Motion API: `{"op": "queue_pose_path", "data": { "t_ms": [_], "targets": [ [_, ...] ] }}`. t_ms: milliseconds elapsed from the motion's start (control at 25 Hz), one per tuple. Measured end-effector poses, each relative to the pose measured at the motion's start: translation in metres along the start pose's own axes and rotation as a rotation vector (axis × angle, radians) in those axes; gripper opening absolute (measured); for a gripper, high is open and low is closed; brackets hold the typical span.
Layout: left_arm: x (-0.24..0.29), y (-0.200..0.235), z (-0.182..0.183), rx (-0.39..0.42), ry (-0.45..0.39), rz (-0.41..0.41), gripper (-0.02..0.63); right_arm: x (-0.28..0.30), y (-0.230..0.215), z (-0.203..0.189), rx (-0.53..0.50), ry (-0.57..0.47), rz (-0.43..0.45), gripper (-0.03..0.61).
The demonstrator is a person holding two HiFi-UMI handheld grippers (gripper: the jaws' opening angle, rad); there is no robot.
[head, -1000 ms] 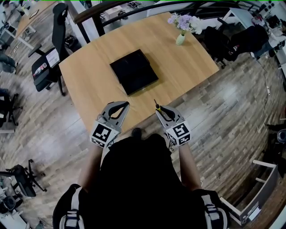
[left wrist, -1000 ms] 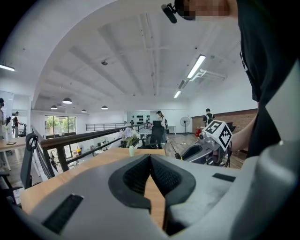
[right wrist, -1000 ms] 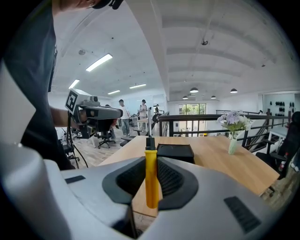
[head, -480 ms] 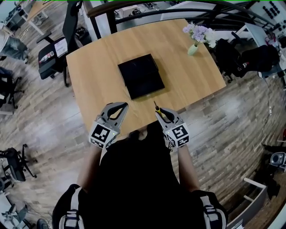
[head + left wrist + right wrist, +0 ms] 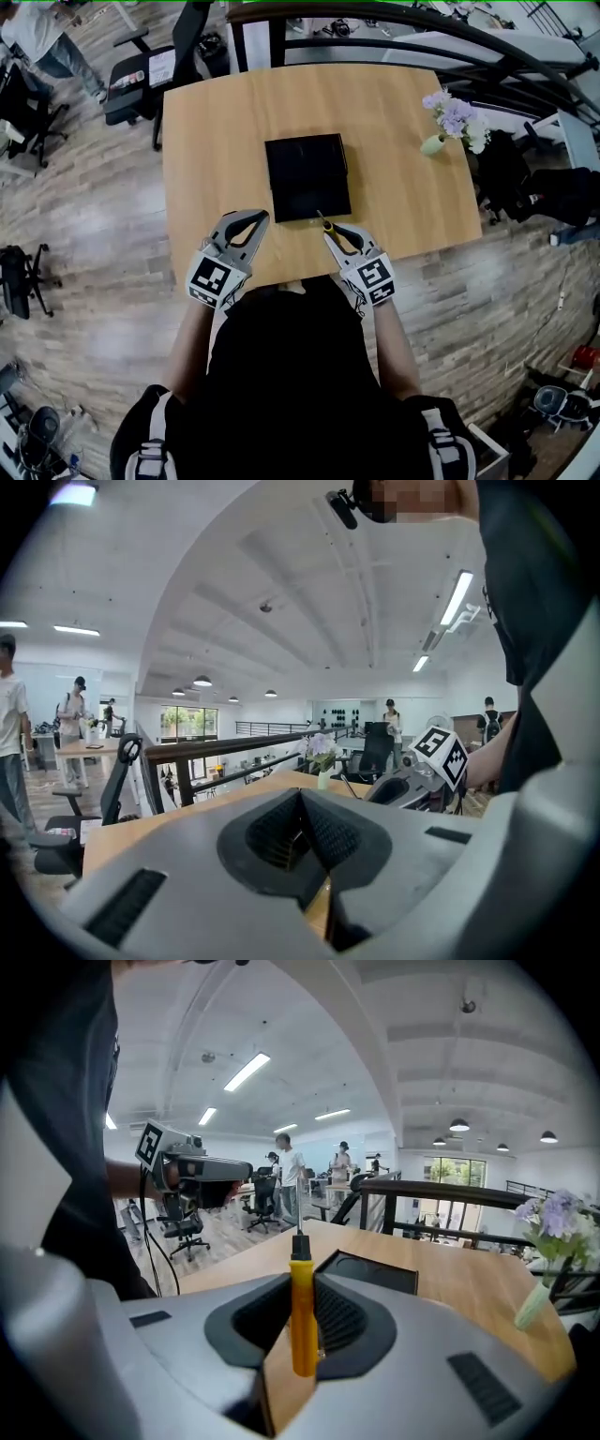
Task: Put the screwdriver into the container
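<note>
Jaws of the right gripper [image 5: 335, 234] are clamped on the yellow handle of the screwdriver [image 5: 302, 1309], and the black collar and thin shaft stick out past the tips, pointing ahead. The grip looks square in the right gripper view, so we would leave it alone and not re-grasp. From the head view the shaft tip sits just at the near edge of the container [image 5: 307, 175], a black square box lying flat on the worktop [image 5: 216, 122], while the handle and the gripper hang short of it. We judge the step in hand to be the carry, and doing it well means bringing the whole tool, handle included, over the box's inside before anything is let go. The box looks shallow, so we should come down low, lay the shaft close to level and only then part the jaws, since a round handle dropped from higher up may well roll or bounce over the rim. The left gripper [image 5: 255, 219] hovers just beside the right one with its jaws together and nothing between them. We could use it to steady the near left corner if the box slides. The vase [image 5: 433, 144] stands well apart at the far right and should not trouble us.
</note>
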State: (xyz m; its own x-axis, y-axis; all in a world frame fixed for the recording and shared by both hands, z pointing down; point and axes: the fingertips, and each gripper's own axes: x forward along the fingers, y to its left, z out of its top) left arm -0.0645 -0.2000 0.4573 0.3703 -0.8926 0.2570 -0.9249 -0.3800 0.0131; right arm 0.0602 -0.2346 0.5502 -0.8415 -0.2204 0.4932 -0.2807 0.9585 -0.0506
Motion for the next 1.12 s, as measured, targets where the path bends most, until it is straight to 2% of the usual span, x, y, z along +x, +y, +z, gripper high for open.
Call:
{"op": "queue_pose_path", "data": {
  "t_ms": [480,800,1120],
  "targets": [
    [0.023,-0.002,-0.008,-0.067,0.026,0.231,0.023,0.027,-0.041,-0.018,-0.125,0.082,0.235,0.084],
    [0.004,-0.006,-0.024,-0.104,0.053,0.429,0.021,0.054,-0.05,-0.042,-0.233,0.14,0.374,0.084],
    [-0.013,-0.013,-0.033,-0.146,0.075,0.565,0.022,0.081,-0.053,-0.066,-0.331,0.24,0.478,0.084]
  ]
}}
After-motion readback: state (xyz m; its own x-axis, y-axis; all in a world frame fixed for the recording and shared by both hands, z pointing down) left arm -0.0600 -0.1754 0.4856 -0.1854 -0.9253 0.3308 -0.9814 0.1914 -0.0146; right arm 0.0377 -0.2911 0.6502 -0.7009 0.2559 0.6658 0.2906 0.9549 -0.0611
